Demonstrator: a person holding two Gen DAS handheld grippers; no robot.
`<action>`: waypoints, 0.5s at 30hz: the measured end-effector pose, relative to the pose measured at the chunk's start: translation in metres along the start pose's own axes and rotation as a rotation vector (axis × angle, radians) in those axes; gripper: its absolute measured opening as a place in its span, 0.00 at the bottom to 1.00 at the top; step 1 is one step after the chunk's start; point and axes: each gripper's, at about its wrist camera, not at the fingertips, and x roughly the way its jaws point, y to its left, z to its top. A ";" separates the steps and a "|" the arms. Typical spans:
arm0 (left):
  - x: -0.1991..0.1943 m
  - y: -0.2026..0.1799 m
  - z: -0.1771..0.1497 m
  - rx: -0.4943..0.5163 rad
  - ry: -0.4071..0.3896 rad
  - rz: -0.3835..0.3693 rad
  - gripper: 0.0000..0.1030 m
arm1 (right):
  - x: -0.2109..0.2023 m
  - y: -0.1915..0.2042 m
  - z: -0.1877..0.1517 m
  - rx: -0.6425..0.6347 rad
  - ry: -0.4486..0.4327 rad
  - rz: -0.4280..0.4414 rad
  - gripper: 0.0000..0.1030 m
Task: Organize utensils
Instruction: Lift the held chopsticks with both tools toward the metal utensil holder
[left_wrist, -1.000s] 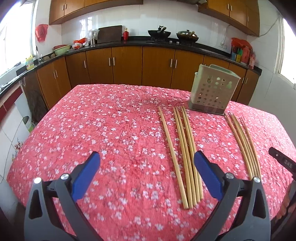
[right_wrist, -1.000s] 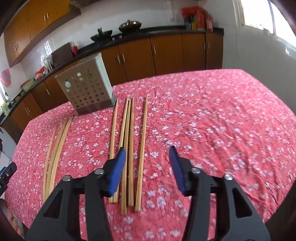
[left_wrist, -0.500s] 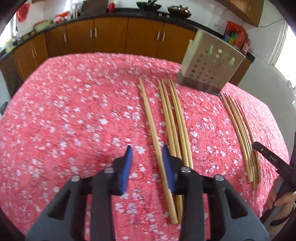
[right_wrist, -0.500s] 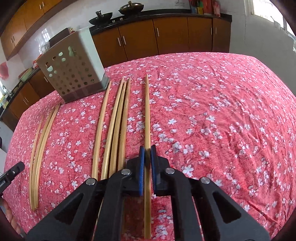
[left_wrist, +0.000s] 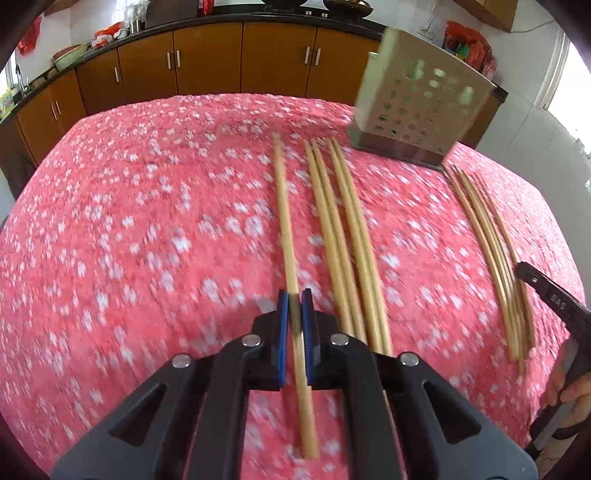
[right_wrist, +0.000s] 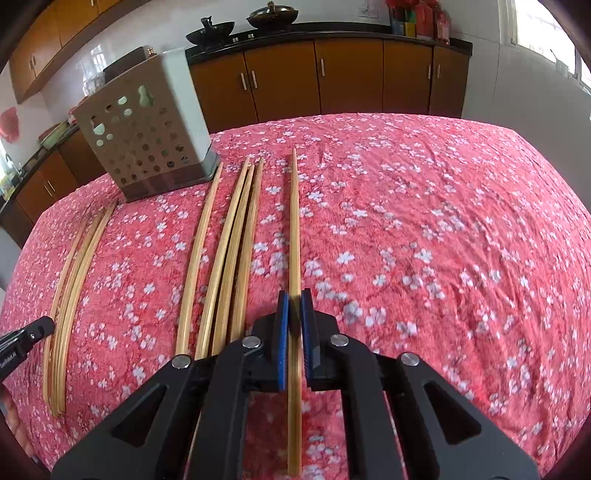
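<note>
Each black gripper, left (left_wrist: 294, 308) and right (right_wrist: 294, 308), is closed on one thin bamboo chopstick (left_wrist: 286, 229) at lower centre, probably for the perforated beige holder (right_wrist: 146, 138) at upper left.

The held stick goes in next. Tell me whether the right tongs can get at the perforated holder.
Probably yes. The right tongs, shut on one chopstick, have the holder standing upright ahead to the left. Only loose chopsticks lying flat on the tablecloth lie between, nothing standing.
</note>
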 end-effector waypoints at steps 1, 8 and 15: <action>0.005 0.004 0.007 0.002 -0.009 0.017 0.08 | 0.003 -0.002 0.004 0.005 -0.002 -0.002 0.07; 0.023 0.029 0.035 -0.005 -0.077 0.029 0.08 | 0.018 -0.016 0.021 0.035 -0.033 -0.019 0.08; 0.013 0.037 0.024 -0.020 -0.089 -0.009 0.09 | 0.010 -0.018 0.012 0.027 -0.027 -0.017 0.08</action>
